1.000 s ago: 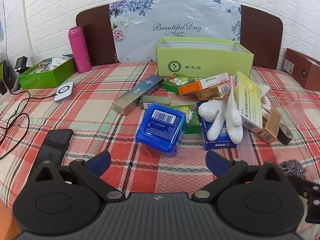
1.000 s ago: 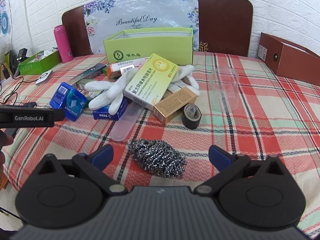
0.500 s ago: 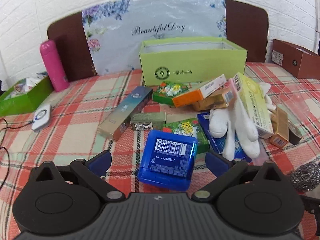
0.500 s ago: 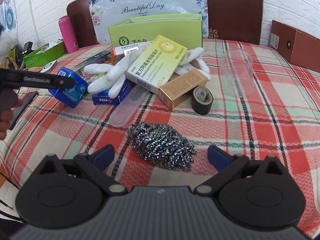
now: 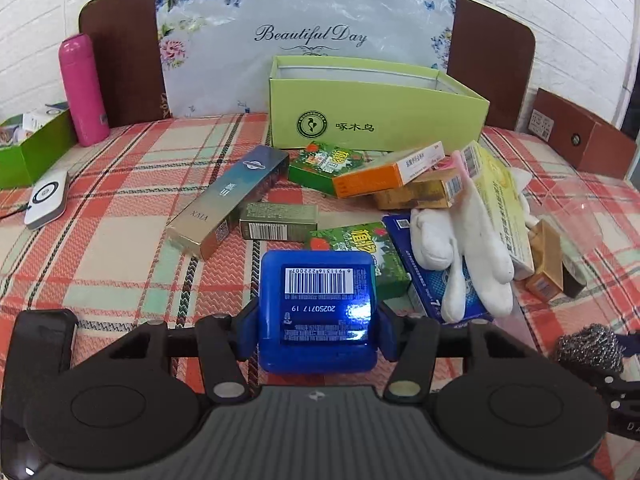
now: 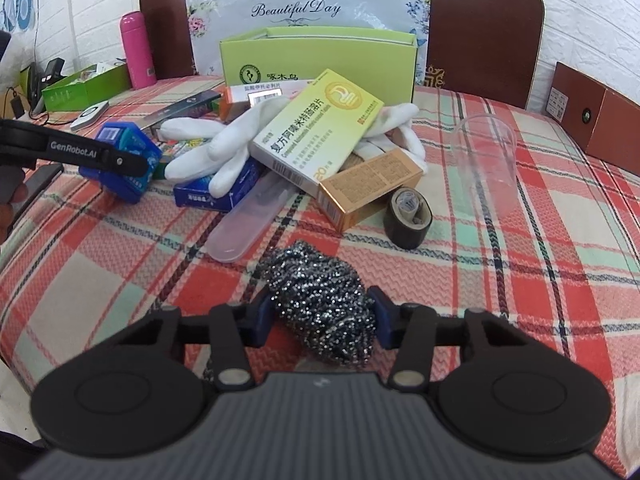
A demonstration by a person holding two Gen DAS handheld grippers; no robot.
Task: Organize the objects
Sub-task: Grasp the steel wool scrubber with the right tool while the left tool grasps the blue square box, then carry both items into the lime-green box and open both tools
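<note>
Both grippers clamped on their items over the plaid cloth.

The left gripper pinches a blue plastic case between its pads; the right gripper squeezes a steel wool scourer. Ahead of both lies a heap of medicine boxes and white gloves; beyond it stands the open lime-green box.

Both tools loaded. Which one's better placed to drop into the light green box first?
Left, probably. The left tool, shut on the blue box, faces the light green box more directly; the right tool holds the steel scourer.
</note>
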